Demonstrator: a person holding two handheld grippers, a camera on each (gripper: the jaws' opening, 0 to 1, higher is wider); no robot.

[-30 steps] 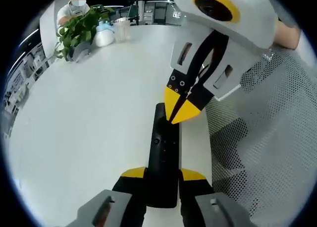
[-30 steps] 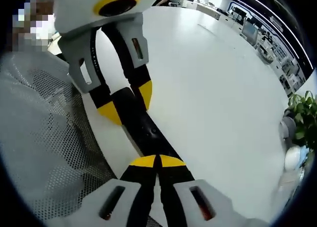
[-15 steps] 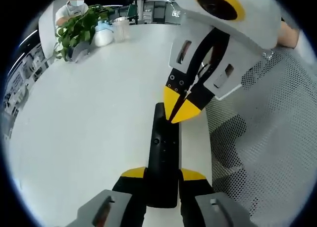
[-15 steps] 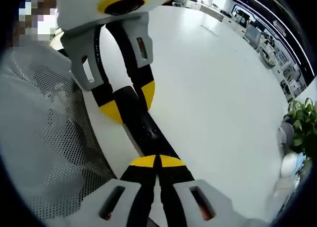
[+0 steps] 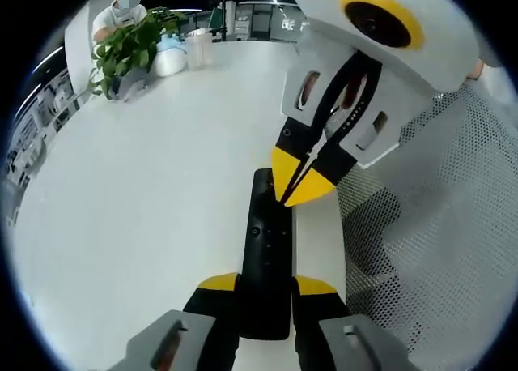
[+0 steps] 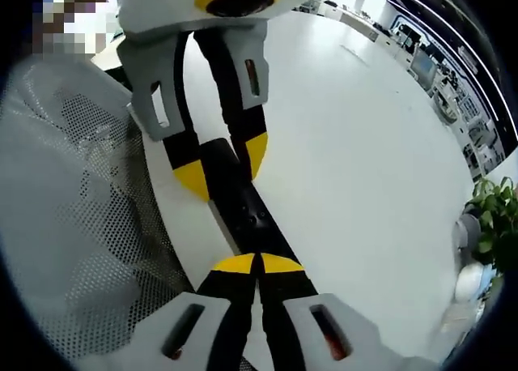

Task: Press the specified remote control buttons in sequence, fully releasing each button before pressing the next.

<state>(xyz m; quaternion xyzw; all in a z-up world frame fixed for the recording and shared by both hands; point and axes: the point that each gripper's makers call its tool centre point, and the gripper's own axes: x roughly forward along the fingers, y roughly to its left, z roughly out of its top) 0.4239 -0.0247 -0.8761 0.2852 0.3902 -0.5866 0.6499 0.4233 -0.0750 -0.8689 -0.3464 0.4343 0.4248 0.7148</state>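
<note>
Left gripper view: white desk, potted plant far left; black remote clamped at near end by left claw; right claw jaws closed together, tips down on remote's far end; right gripper view: same remote between both claws.

Matt black plastic remote control, smooth white table, perforated mesh cloth

— What is recorded around the wide white table?
— A leafy potted plant at eleven o'clock in the left gripper view; a seated person behind it; office desks at two o'clock in the right gripper view.
</note>
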